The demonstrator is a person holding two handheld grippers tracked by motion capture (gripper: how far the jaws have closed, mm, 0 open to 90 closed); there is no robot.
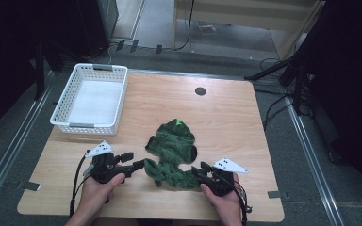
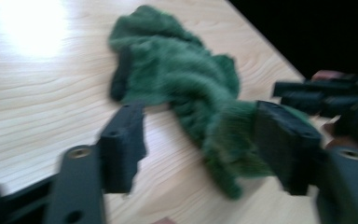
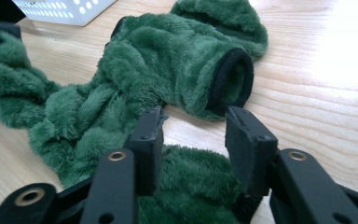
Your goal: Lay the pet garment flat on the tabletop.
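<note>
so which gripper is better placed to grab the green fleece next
Probably the right gripper: its open jaws already sit over the green fleece garment, fabric between them. The left gripper is open at the garment's edge, mostly over bare table.

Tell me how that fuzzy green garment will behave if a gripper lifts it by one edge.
The green garment lies crumpled in soft folds, so it will probably droop and trail. Its plush pile suggests good grip and little weight. The black cuff may hold firmer.
</note>
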